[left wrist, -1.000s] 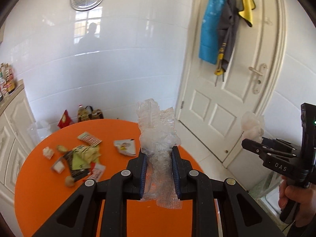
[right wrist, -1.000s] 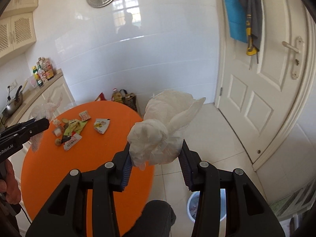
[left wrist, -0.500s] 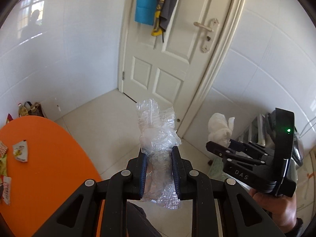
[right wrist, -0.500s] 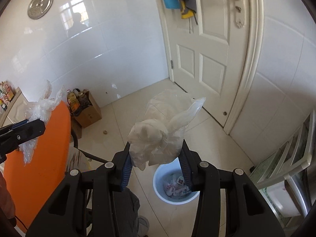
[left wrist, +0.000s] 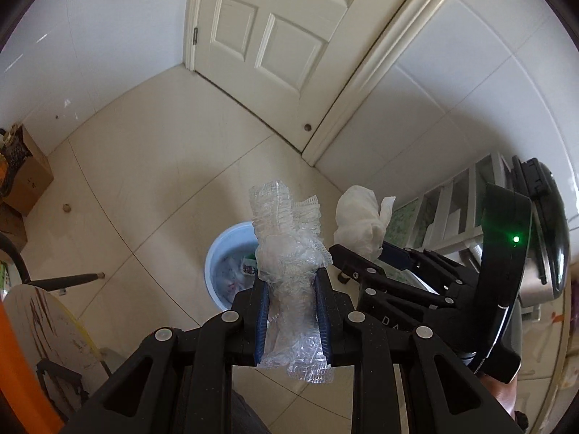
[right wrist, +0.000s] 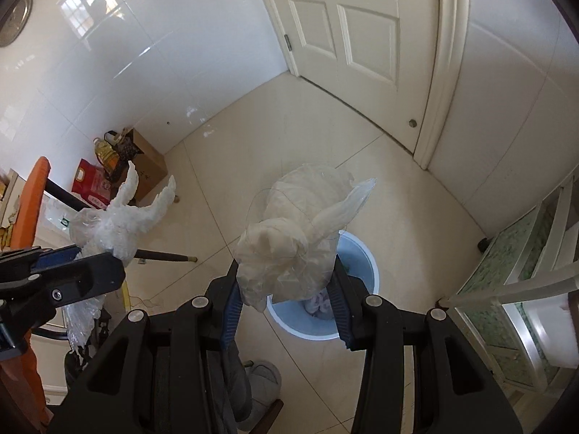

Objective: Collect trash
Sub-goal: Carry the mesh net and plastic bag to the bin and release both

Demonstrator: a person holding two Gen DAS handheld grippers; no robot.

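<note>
At the lower centre of both wrist views, above the round pale-blue plastic trash bin [right wrist: 365, 271] already holding some litter, the left hand-held gripper [left wrist: 291, 289] clamps crumpled clear bubble wrap [left wrist: 286, 238] and the right hand-held gripper [right wrist: 286, 289] clamps a wadded white plastic bag [right wrist: 296, 231], both yet to be dropped.

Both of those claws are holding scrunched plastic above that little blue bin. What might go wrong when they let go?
The bin has a small mouth, and both loads are light and bulky. The clear plastic wrap in the left gripper could drift onto the floor. The white bag in the right gripper might cling to the pads. The grippers are close together and might bump.
</note>
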